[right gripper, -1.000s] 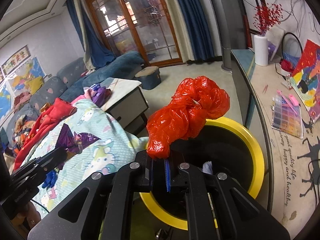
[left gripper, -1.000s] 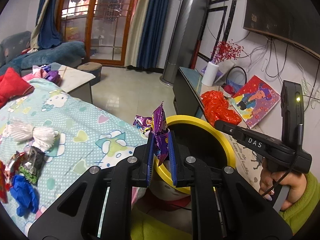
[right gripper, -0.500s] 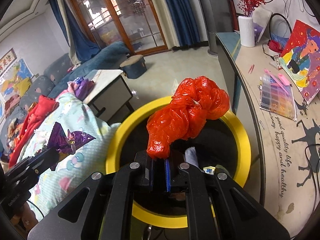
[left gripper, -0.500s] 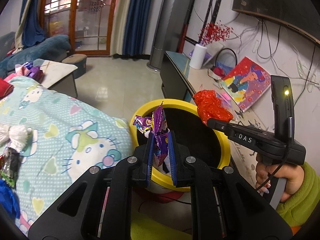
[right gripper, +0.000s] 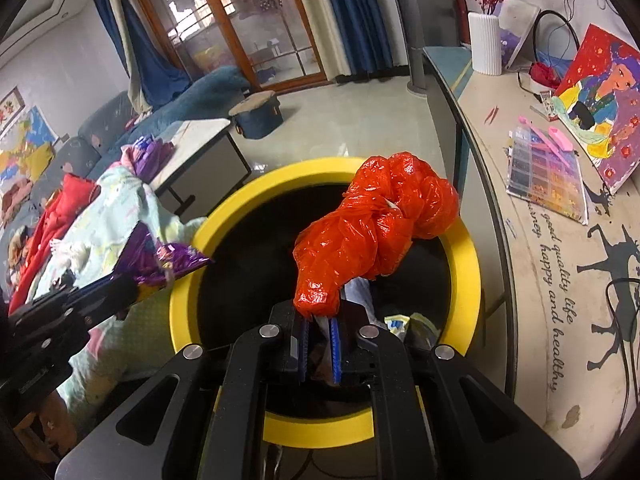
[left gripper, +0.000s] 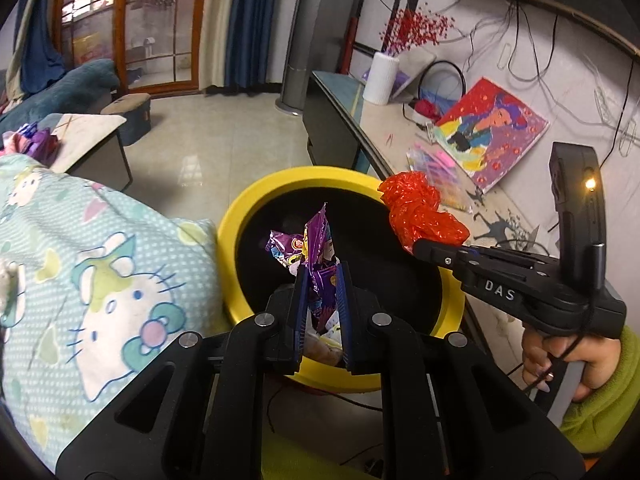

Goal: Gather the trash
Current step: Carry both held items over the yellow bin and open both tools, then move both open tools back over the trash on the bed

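Left wrist view: left tool (left gripper: 322,280) pinching purple wrapper (left gripper: 316,240), right tool (right gripper: 319,326) clamping red bag (right gripper: 372,232) above yellow-rimmed bin (right gripper: 464,240).

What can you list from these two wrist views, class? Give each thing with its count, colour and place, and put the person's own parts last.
Round bin with yellow rim: 1, yellow rim, dark inside, on the floor beside the bed, under both grippers.
Crumpled red plastic bag: 1, red, over the bin.
Purple foil snack wrapper: 1, purple, over the bin.
Cartoon-cat bedspread: 1, pale green, left of the bin.
Ribbed white vase: 1, white, on the side counter.
Colourful painting: 1, red and yellow, leaning on the wall.
Bead organiser box: 1, clear, on the counter.
Left gripper: 1, black, clamped on the wrapper.
Right gripper: 1, black, clamped on the bag.
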The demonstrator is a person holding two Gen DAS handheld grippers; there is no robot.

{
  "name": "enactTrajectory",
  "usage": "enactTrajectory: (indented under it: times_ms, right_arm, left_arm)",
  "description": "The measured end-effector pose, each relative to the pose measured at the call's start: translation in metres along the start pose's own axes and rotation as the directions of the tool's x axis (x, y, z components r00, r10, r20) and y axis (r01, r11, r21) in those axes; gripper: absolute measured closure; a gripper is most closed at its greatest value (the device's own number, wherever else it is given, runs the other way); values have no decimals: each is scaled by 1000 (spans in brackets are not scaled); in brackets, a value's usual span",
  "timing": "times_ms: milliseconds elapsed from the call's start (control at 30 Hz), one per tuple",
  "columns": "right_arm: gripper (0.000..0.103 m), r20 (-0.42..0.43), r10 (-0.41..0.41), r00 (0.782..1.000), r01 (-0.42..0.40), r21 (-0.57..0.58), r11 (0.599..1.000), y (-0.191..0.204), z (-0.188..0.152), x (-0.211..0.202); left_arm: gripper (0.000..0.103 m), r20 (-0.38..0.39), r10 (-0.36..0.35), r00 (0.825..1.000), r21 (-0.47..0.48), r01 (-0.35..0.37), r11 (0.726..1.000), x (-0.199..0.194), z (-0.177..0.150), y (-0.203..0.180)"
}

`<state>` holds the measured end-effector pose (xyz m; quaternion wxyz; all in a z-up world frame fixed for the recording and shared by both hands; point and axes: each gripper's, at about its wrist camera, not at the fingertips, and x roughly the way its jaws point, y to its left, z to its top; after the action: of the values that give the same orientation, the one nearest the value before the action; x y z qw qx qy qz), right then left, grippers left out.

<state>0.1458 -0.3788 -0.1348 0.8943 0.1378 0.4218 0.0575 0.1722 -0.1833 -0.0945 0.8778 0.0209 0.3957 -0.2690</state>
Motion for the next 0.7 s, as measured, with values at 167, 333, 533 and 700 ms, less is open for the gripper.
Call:
enactTrajectory:
  times_ms: [167, 333, 533, 700]
  right_arm:
    - [94, -17, 7, 1000, -7, -10, 1000, -2, -2, 3]
    - [93, -24, 13, 1000, -13, -16, 1000, -1, -3, 4]
    - [88, -25, 8, 1000, -8, -14, 1000, -2, -3, 6]
    - [68, -15, -8, 1000, 8, 14, 1000, -7, -1, 4]
  left_arm:
    - [94, -22, -11, 1000, -34, 10, 999, 16, 6, 3]
    - [94, -30, -22, 999, -54, 21, 998, 26, 13, 5]
    - [94, -26, -45, 999, -88, 43, 995, 34, 20, 7]
    - [75, -19, -54, 998, -120, 52, 991, 35, 25, 10]
